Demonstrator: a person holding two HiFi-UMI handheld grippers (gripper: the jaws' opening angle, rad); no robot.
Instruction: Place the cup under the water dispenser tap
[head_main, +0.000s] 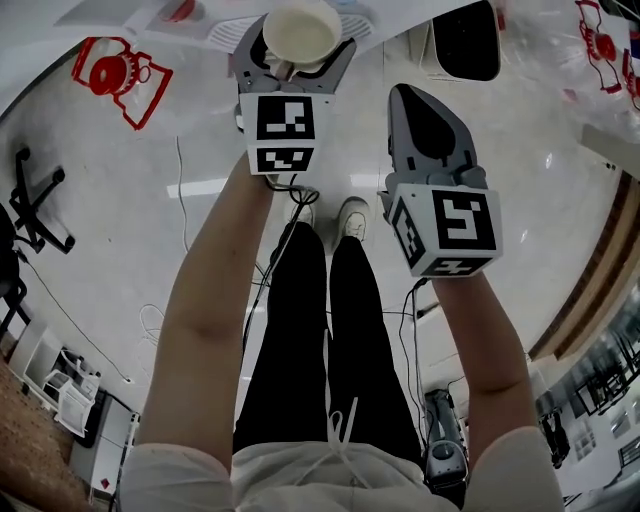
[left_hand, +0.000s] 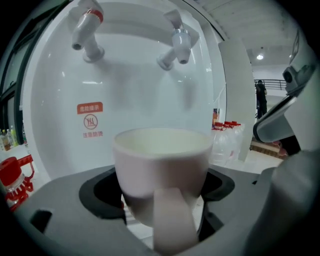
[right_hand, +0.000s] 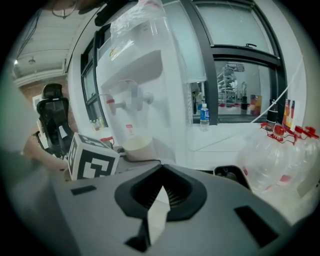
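A cream cup (head_main: 300, 33) sits between the jaws of my left gripper (head_main: 298, 42), which is shut on it. In the left gripper view the cup (left_hand: 162, 165) stands upright with its handle (left_hand: 172, 220) turned toward the camera. It is in front of the white water dispenser (left_hand: 130, 95) and below the level of the taps. The red tap (left_hand: 86, 30) is up to the left and the white tap (left_hand: 176, 45) is above the cup, slightly right. My right gripper (head_main: 425, 115) is shut and empty, to the right of the cup. It looks at the dispenser (right_hand: 135, 75) from the side.
Large empty water bottles with red caps (right_hand: 280, 160) lie at the right, and another (head_main: 120, 75) at the left. A black office chair (right_hand: 52, 115) stands left of the dispenser. A dark bin (head_main: 465, 40) is ahead on the floor. A person (left_hand: 261, 100) stands far off.
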